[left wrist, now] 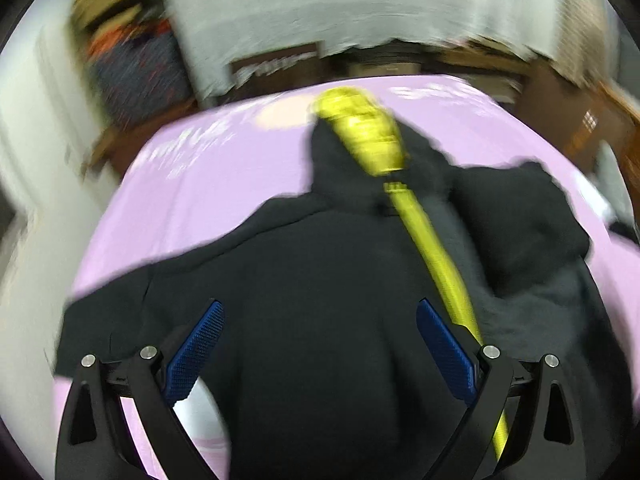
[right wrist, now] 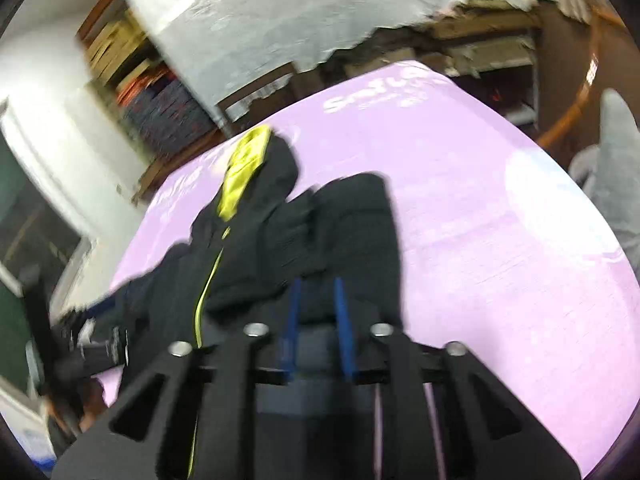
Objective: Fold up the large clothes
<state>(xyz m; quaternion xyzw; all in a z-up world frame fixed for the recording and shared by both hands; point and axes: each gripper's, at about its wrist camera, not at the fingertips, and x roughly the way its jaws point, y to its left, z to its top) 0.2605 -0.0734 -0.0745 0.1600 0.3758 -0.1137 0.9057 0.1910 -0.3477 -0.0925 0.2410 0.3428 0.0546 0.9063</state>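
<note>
1. A black hooded jacket (left wrist: pixel 320 280) is lying spread across a pink mat (left wrist: pixel 208 184) that is covering the work surface.
2. A yellow zipper strip (left wrist: pixel 436 264) is running up the jacket's front and is meeting a yellow hood lining (left wrist: pixel 360 128) at the far end.
3. The left gripper (left wrist: pixel 320 344) is hovering over the jacket's near part with its blue-padded fingers (left wrist: pixel 196 356) standing wide apart and nothing between them.
4. The right gripper (right wrist: pixel 318 320) is pinching a fold of the black fabric, its blue fingers (right wrist: pixel 344 320) sitting narrow and close together on the cloth.
5. In the right wrist view, one side of the jacket (right wrist: pixel 360 224) is lying doubled over on the mat.
6. White lettering (right wrist: pixel 372 92) is showing on the mat's far edge; motion blur is leaving it unreadable beyond a first letter that looks like "S".
7. A grey plush shape (right wrist: pixel 612 160) is sitting just beyond the mat's right edge.
</note>
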